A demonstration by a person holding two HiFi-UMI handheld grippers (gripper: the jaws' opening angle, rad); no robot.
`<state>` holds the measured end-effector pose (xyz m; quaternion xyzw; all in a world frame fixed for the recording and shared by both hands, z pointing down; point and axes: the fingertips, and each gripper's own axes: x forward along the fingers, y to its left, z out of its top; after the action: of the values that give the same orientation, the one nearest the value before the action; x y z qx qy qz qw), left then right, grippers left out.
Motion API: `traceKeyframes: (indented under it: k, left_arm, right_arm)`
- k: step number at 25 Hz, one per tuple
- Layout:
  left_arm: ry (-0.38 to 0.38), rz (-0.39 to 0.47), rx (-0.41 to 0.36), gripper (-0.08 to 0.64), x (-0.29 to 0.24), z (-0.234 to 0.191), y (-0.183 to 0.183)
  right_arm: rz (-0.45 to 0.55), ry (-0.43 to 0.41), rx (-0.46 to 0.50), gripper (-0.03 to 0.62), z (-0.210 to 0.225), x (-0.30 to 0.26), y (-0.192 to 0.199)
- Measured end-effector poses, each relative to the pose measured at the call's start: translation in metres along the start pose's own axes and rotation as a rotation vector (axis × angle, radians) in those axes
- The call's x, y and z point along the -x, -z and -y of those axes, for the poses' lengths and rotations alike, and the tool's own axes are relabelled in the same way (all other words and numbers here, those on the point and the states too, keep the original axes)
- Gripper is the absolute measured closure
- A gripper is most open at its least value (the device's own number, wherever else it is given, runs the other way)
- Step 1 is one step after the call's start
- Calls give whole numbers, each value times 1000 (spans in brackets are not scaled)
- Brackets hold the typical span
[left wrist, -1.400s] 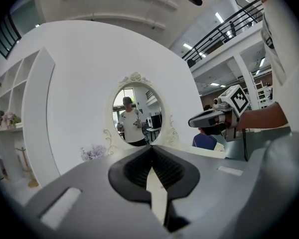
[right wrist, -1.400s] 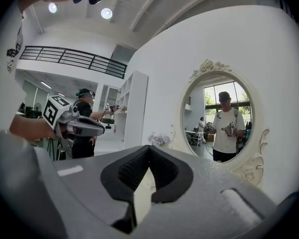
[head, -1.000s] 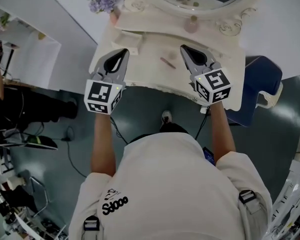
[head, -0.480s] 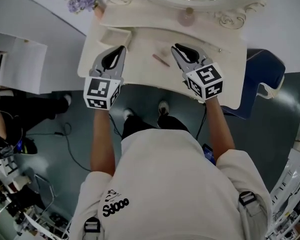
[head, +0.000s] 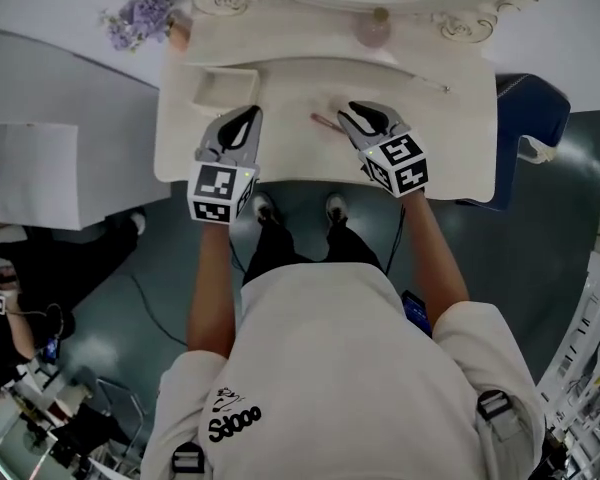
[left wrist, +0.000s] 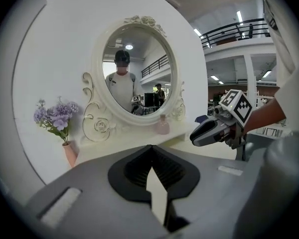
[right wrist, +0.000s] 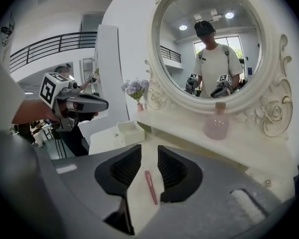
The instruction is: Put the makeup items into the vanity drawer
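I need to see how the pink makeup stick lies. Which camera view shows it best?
The right gripper view: the pink makeup stick lies full length between the right tool's jaws, which have just been opening and don't touch it. The head view shows it small, beside that tool. The left gripper view misses it.

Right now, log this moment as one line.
left gripper: shut | right gripper: jaws just opening | slim pink makeup stick: between them, ungripped
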<state>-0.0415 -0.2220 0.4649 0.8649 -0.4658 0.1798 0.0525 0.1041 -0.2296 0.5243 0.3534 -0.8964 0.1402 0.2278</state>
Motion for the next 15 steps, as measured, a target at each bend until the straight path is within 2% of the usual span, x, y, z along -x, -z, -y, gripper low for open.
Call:
traceKeyframes:
  k: [5, 11, 15]
  left_arm:
    - [74, -56, 16, 540, -10, -12, 32]
    - [99, -138, 72, 540, -18, -20, 68]
    - [115, -171, 99, 540, -23, -14, 83]
  right_arm:
    - [-95, 40, -43, 474, 0, -29, 42]
    - [-207, 49, -95, 474, 2, -51, 86]
    - [-299, 54, -71, 474, 7, -60, 119]
